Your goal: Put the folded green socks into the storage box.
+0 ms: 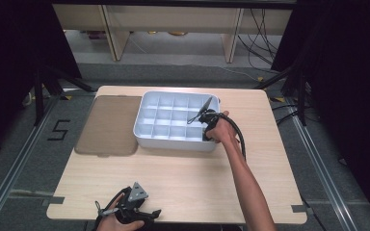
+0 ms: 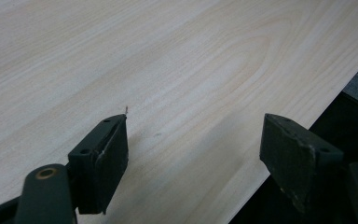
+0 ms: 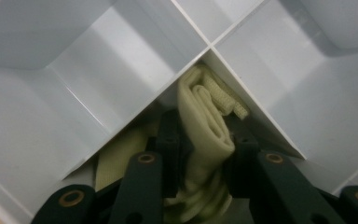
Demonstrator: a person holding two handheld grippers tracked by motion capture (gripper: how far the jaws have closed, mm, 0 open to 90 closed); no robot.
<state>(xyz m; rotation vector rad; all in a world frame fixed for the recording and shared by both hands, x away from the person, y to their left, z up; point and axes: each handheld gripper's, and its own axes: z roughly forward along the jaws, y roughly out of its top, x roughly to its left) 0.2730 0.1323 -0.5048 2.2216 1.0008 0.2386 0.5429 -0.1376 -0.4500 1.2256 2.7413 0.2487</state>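
- Right gripper [image 3: 205, 154] is clamped on a folded cream cloth [image 3: 205, 126]; in the right gripper view its two black jaws press the fabric from both sides, with only the thickness of the folds between them.
- Cloth and jaws sit down inside one compartment of the white divided tray [image 3: 74, 79], tucked into the corner where two partition walls meet; more cream fabric shows under the left jaw.
- In the high view the right gripper [image 1: 207, 126] reaches into the tray [image 1: 149, 134] at its near right corner, the right hand [image 1: 221, 131] wrapped around its body and the cable looping beside the wrist.
- Left gripper [image 2: 193, 149] has its jaws wide apart, nothing between them, just above the bare wooden table [image 2: 168, 56] close to its edge.
- From above, the left gripper [image 1: 134, 211] rests at the near left edge of the table [image 1: 183, 178], well apart from the tray.
- A brown mat [image 1: 108, 126] lies flat just left of the tray.
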